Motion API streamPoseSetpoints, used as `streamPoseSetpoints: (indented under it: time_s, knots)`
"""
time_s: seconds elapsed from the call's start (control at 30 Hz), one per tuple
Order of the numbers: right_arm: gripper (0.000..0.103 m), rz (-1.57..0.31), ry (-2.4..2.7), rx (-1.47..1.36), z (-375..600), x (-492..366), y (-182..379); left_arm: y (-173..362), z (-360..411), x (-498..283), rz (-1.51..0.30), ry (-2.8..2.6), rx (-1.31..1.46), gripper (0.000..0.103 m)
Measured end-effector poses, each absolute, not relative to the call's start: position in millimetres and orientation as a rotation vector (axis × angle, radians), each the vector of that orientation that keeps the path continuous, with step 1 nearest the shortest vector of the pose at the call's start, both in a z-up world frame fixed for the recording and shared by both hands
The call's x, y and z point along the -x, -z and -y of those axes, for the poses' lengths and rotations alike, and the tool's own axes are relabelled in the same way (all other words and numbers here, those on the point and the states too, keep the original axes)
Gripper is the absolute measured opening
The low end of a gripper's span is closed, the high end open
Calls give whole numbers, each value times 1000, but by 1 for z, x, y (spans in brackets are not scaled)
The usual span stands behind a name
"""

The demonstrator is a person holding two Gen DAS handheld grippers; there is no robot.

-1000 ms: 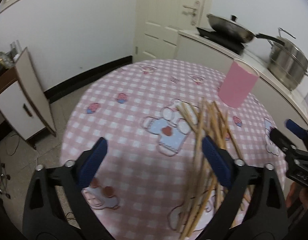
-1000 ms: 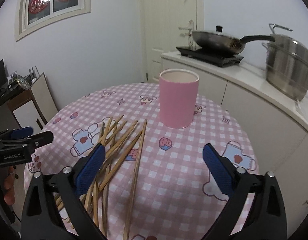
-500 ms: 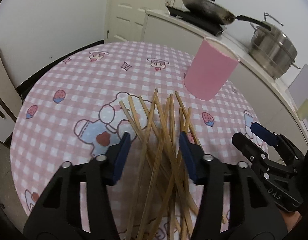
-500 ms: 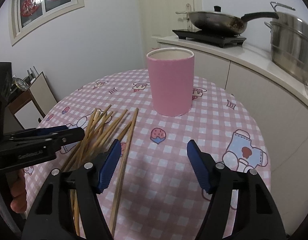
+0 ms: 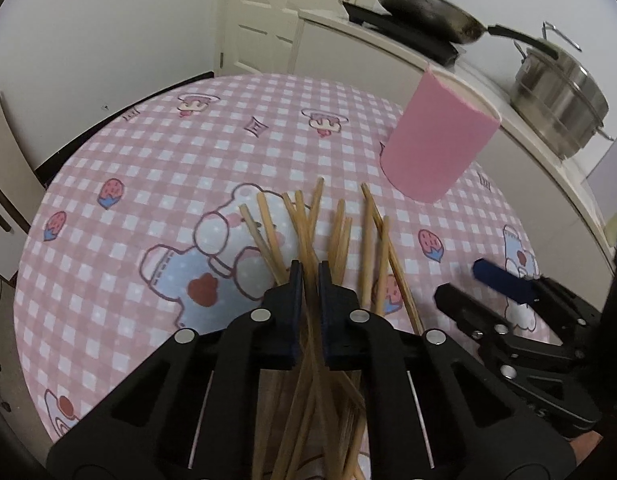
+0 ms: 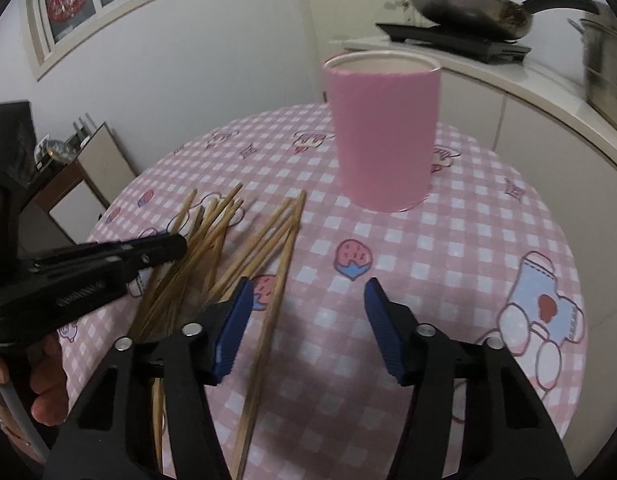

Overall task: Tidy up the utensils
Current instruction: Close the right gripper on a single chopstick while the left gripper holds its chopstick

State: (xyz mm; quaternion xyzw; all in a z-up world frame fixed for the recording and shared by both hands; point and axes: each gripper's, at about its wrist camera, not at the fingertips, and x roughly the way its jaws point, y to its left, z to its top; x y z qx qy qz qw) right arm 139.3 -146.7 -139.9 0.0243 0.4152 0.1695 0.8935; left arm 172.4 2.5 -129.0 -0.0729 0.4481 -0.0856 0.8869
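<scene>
My left gripper (image 5: 308,270) sits low over the heap of wooden chopsticks (image 5: 308,236), its jaws drawn in to a narrow slot with a few sticks running through the gap; I take them as pinched, though the sticks' far ends fan out over the checked pink tablecloth (image 5: 148,168). From my right side the same left gripper (image 6: 164,246) shows as a dark closed beak lying across the pile of chopsticks (image 6: 228,240), with my bare hand (image 6: 48,384) wrapped round its handle. My right gripper (image 6: 308,304) hangs beside the heap, jaws spread wide, nothing between the blue pads (image 6: 234,320); one long chopstick lies on the cloth just inside its left finger. In the left view that right gripper (image 5: 464,286) pokes in from the right edge, apart from the sticks. The pink cup (image 6: 382,132) stands upright beyond the chopstick tips, near them but not touching, mouth open. Behind the table a frying pan (image 6: 468,2) rests on the stove (image 6: 452,38), beside a steel pot (image 5: 560,96).
</scene>
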Motion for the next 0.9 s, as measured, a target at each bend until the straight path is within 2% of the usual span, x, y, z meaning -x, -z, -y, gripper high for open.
streamPoseSetpoints:
  time_s: [0.37,0.5,0.67,0.9]
  knots:
    - [30,-996,-363,135,113,-168,157,96,-27,-153,-846,189,226,8]
    - [9,-1013,-358,196,108,-178,155,83,-26,-145,-820,191,217,7]
    - [5,-1029,-357,171,116,-177,153,71,-23,-137,-802,199,199,7]
    - [5,-1013,-374,92,138,-159,139,92,-37,-146,-913,169,291,8]
